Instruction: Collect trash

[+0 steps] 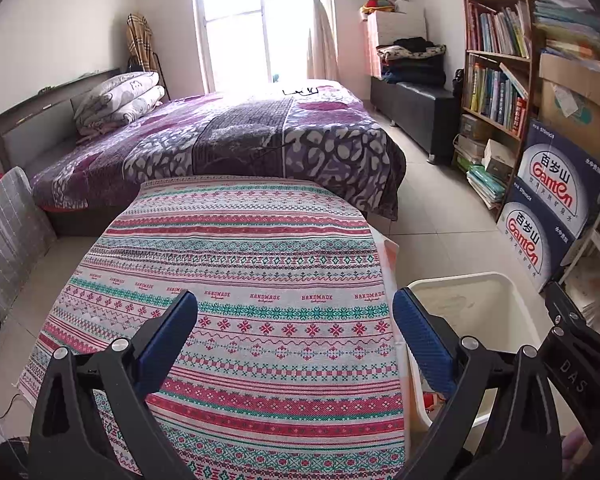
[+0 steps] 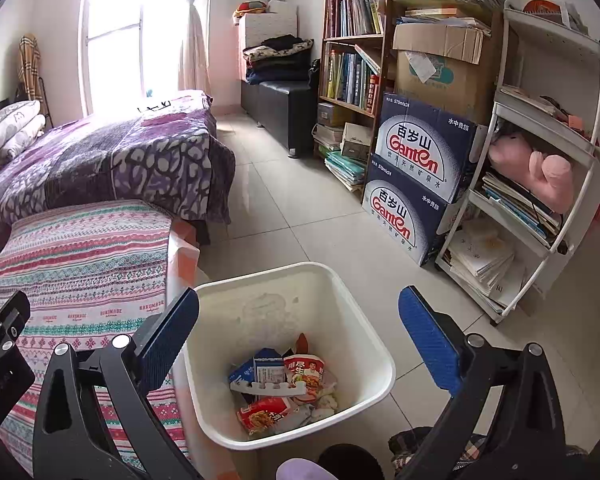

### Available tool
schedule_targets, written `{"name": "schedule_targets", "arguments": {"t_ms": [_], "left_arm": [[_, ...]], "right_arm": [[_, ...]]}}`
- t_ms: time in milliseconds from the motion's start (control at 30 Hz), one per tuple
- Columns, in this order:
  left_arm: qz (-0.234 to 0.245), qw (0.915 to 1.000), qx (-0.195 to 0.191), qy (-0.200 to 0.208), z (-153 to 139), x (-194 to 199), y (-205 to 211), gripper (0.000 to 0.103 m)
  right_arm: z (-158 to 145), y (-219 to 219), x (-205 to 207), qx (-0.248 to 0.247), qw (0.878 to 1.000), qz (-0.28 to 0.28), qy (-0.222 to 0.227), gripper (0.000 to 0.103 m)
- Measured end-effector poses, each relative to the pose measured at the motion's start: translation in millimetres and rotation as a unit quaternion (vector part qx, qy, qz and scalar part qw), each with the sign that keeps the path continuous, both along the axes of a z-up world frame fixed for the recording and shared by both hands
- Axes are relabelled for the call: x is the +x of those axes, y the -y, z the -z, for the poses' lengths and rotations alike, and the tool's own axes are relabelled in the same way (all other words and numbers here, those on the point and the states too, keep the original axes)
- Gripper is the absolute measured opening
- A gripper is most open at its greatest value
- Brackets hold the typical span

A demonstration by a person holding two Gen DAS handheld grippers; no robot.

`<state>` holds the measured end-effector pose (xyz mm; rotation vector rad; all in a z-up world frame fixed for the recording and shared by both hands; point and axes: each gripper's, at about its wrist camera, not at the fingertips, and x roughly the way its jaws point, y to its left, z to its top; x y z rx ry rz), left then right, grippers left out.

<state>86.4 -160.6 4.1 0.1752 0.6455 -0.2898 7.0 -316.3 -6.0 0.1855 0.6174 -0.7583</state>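
Our right gripper (image 2: 298,322) hangs with its blue-padded jaws spread wide and nothing between them, centred low in the right wrist view directly above the white trash bin (image 2: 364,316). Our left gripper (image 1: 296,320) is just as wide and just as empty, held over the patterned tablecloth (image 1: 236,248) at the lower middle of the left wrist view.

The trash sits in the bottom of the bin: a red noodle wrapper (image 2: 264,414), a blue and white carton (image 2: 260,368), a white plastic strip (image 2: 272,390) and crumpled tissue (image 2: 326,400), all heaped together. The cloth shows no loose litter that we can see, so we judge the collecting close to done.

The risks from here come mostly from the bin. It stands on the tiled floor (image 2: 300,208) just beside the table edge and looks light; if we lower the right gripper carelessly, a finger may catch the rim and tip or slide it, spilling the wrappers. The two grippers are also close, the left one showing at the lower left edge of the right view, so a quick swing could knock them together. The cloth overhangs the table and could snag a finger and drag.
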Motion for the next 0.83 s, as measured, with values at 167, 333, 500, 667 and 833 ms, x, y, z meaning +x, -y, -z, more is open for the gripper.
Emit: {"name": "schedule_targets", "arguments": {"t_ms": [167,333,500,667,833], "left_arm": [[0.005,1.0,-0.001,0.004,-1.4,-2.0,1.9,0.094],[0.007,1.0,0.0,0.004,-1.3,-2.8,2.2,0.094],[0.008,1.0,-0.002,0.0,-0.5,-2.2,2.8,0.094],[0.008,0.9999,-0.003,-0.011,1.0,0.0,3.8,0.094],[0.007,0.9999,-0.006,-0.012,0.3,0.5,2.9,0.094]], "right_arm": [[-0.1,-0.7,0.6,-0.002,1.0,-0.001,0.0,0.096],[-0.1,-1.2,0.8,-0.002,1.0,-0.001,0.001,0.096],[-1.0,0.1,0.6,-0.003,1.0,-0.002,0.001,0.096],[-0.7,0.0,0.6,-0.003,1.0,-0.001,0.001,0.096],[-2.7,1.4,-0.1,-0.005,1.0,-0.001,0.003,0.096]]}}
